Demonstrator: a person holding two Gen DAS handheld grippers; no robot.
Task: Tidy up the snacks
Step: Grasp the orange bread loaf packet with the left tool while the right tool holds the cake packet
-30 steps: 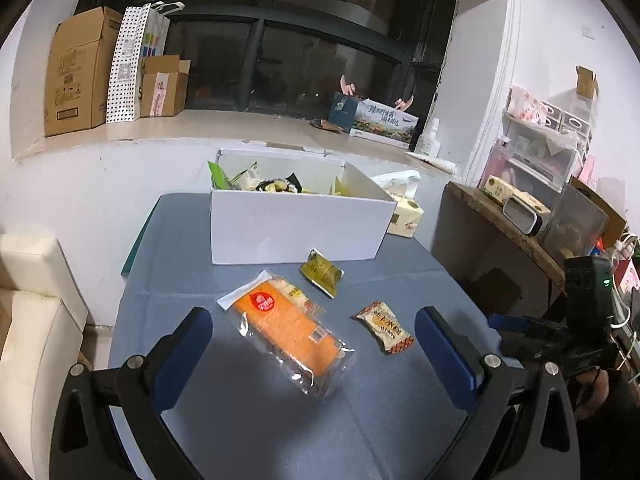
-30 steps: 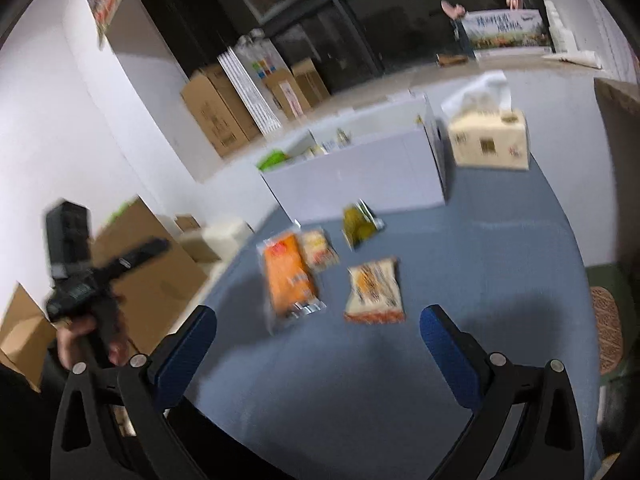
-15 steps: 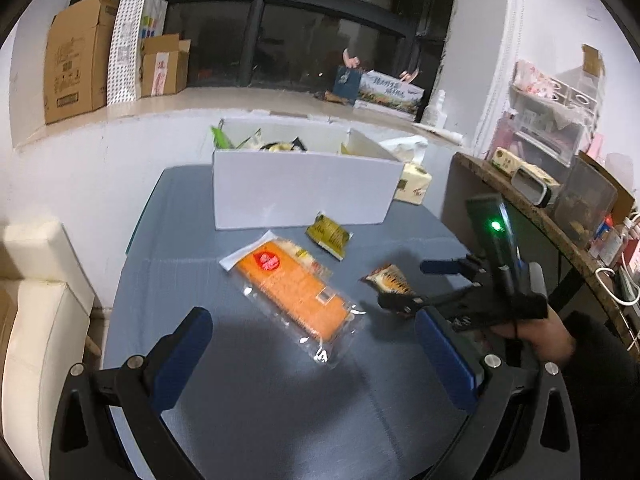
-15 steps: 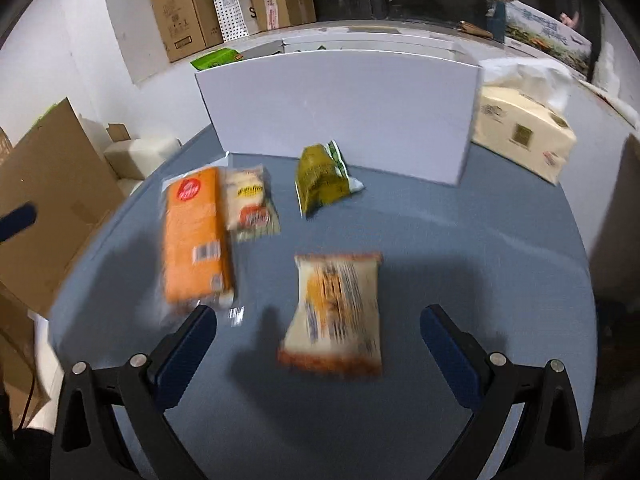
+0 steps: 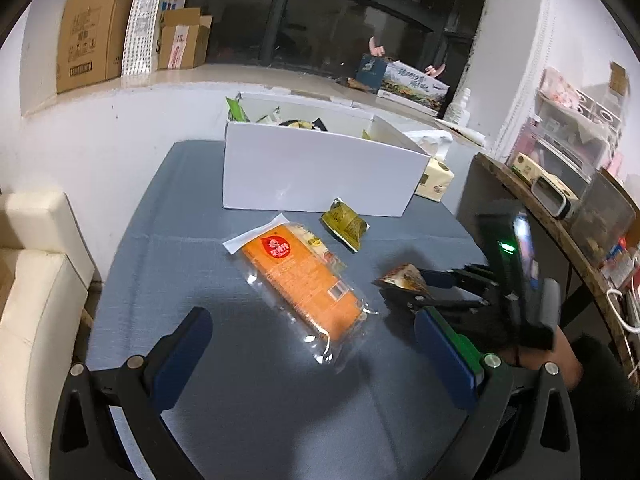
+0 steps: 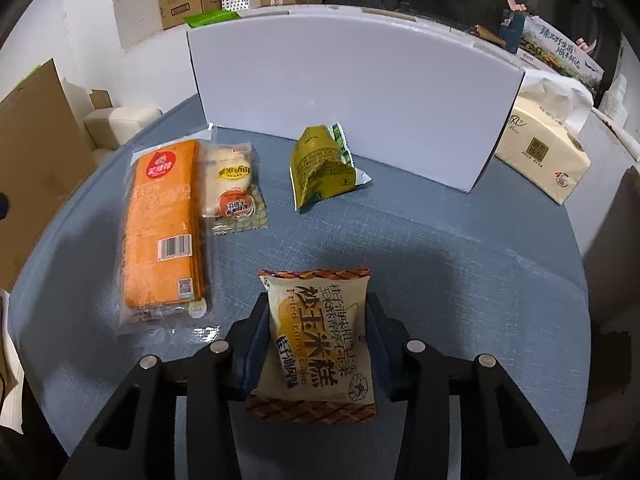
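Looking through the left wrist view first, I see my left tongs spread wide and empty above the blue surface, just short of the orange pack. Behind it lies the green packet, and behind that stands the white box, with a few snacks already poking over its rim. Off to the right, my right tongs pinch the corn cake.

Through the right wrist view, the right tongs have just been closing, and their pads now press both sides of the corn cake; it seems to lie at surface level, not yet lifted. The orange pack, a small bun pack touching its side, and the green packet lie loose in front of the box.

I judge the job partly done: some snacks are boxed, four are left, one of them now gripped.
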